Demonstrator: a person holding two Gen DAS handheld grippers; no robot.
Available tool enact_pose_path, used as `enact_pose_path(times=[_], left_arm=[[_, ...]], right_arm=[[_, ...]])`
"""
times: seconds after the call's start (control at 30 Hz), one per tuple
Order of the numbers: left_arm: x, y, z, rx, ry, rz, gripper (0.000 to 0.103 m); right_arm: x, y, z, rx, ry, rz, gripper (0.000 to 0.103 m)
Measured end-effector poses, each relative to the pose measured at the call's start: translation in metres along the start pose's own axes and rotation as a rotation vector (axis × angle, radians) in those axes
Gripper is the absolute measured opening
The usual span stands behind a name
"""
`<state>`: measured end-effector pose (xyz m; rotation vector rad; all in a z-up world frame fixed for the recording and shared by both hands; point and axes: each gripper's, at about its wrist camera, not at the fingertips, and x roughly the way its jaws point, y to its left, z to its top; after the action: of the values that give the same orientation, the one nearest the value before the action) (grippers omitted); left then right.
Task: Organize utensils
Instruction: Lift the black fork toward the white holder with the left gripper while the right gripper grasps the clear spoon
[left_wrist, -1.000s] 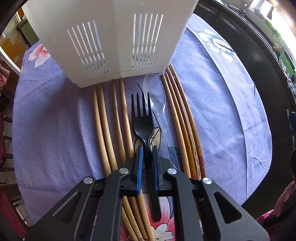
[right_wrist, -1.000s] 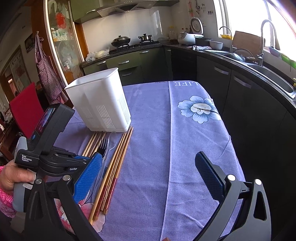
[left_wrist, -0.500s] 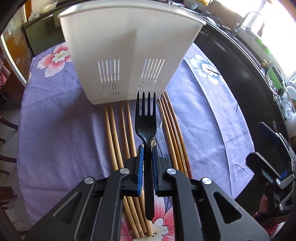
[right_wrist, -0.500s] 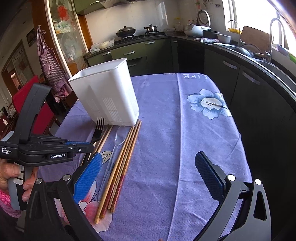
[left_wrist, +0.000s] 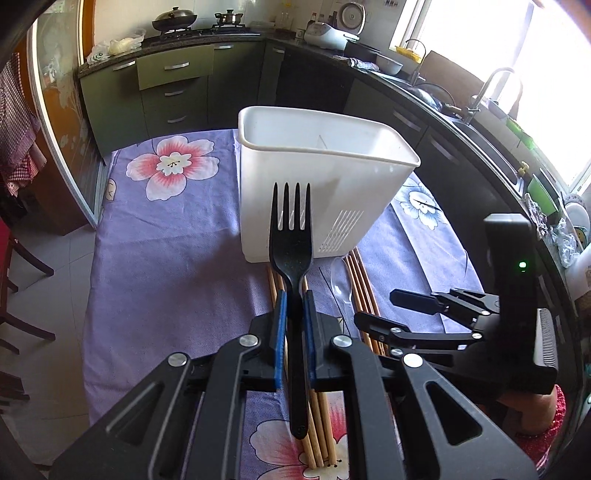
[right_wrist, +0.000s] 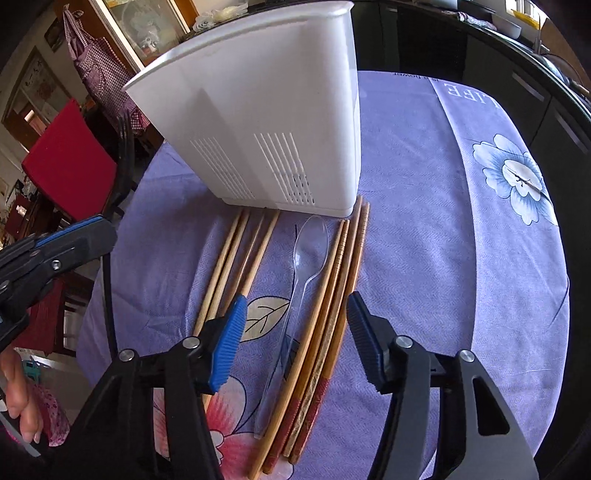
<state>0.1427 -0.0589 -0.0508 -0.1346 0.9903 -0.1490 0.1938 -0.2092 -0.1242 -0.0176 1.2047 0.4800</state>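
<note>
My left gripper (left_wrist: 294, 295) is shut on a black plastic fork (left_wrist: 291, 236), lifted off the table with its tines up in front of the white slotted utensil holder (left_wrist: 321, 192). My right gripper (right_wrist: 295, 306) hovers low over a clear plastic spoon (right_wrist: 308, 251) and its jaws are closing; the spoon's handle and two chopsticks lie between the pads, which do not touch them. Pale wooden chopsticks (right_wrist: 240, 254) lie left of the spoon, darker patterned chopsticks (right_wrist: 343, 266) right of it. The right gripper (left_wrist: 373, 306) also shows in the left wrist view.
The holder (right_wrist: 273, 122) stands just beyond the utensil tips on a purple floral tablecloth (right_wrist: 443, 221). Dark kitchen cabinets (left_wrist: 177, 92) and a counter with a sink ring the table. A red chair (right_wrist: 70, 166) stands left. A hand (right_wrist: 22, 398) grips the left tool.
The left gripper rose with the fork, tilting up until the holder's open top shows. The right gripper swung left and down over the spoon and its jaws narrowed.
</note>
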Motion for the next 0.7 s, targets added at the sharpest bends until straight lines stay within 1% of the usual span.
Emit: enact_pose_path(times=[0.07,0.13,0.23,0.3,0.33,0.43,0.5,0.57,0.7], left_arm=[[-0.001,0.001,-0.001,0.0,-0.005,-0.005,0.009],[-0.001,0.003,0.0,0.0,-0.009,-0.01,0.009],[-0.003,0.005,-0.001,0.002,-0.013,-0.011,0.009],[-0.004,0.005,-0.003,0.004,-0.015,-0.012,0.009],[-0.004,0.005,-0.003,0.003,-0.015,-0.013,0.009],[-0.005,0.005,-0.003,0.007,-0.02,-0.015,0.009],[-0.005,0.004,-0.003,0.008,-0.021,-0.015,0.009],[-0.006,0.004,-0.002,0.008,-0.026,-0.014,0.009],[-0.01,0.006,-0.001,0.002,-0.039,-0.014,0.009]], right_arm=[[0.009,0.004,0.0,0.008,0.013,-0.004,0.038],[0.016,0.007,0.0,0.006,0.025,-0.01,0.034],[0.026,0.009,0.002,0.011,0.039,-0.027,0.033],[0.032,0.01,0.003,0.014,0.053,-0.038,0.029],[0.033,0.01,0.003,0.017,0.056,-0.047,0.025],[0.039,0.013,0.004,0.017,0.064,-0.061,0.023],[0.037,0.018,0.0,0.008,0.056,-0.085,0.019],[0.037,0.018,-0.001,0.009,0.048,-0.102,0.012],[0.036,0.02,-0.005,0.011,0.021,-0.103,0.012]])
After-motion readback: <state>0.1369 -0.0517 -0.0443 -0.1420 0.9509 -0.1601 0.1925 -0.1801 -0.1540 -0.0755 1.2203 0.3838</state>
